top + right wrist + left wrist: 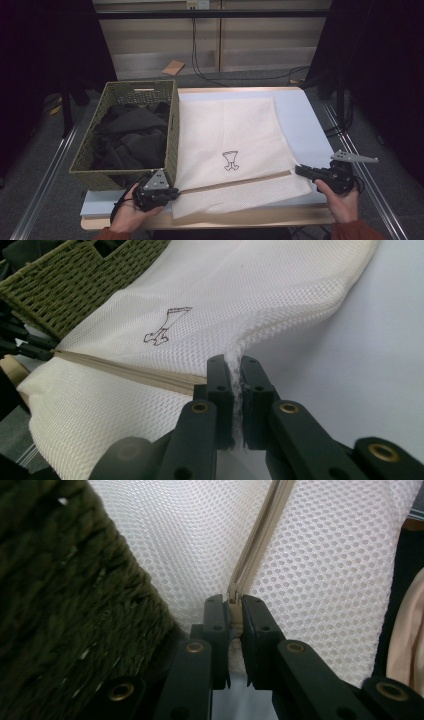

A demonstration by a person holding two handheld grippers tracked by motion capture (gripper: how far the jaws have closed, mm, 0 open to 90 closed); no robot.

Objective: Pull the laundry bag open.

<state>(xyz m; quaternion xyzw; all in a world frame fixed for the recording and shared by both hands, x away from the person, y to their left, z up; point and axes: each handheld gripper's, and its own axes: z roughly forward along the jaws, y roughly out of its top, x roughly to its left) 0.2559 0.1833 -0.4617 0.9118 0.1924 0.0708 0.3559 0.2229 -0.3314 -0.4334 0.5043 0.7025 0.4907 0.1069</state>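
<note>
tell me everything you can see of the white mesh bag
The white mesh bag lies flat on the table beside the green basket. It is honeycomb netting with a small dark printed figure and a beige zipper near its front edge. The left hand-held gripper pinches the zipper end; the right hand-held gripper clamps the opposite edge.

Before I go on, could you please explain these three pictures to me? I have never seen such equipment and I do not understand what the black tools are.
A person sits at a table and holds one tool in each hand. The high view looks down from above; the other two cameras ride on the tools.

The left hand-held gripper is shut on the beige zipper of a white mesh laundry bag, at the zipper's end. The right hand-held gripper is shut on the bag's opposite edge.

The bag lies flat on a pale blue table cover and bears a small dark drawing. Beside it stands an olive woven basket with dark clothes inside.
</note>
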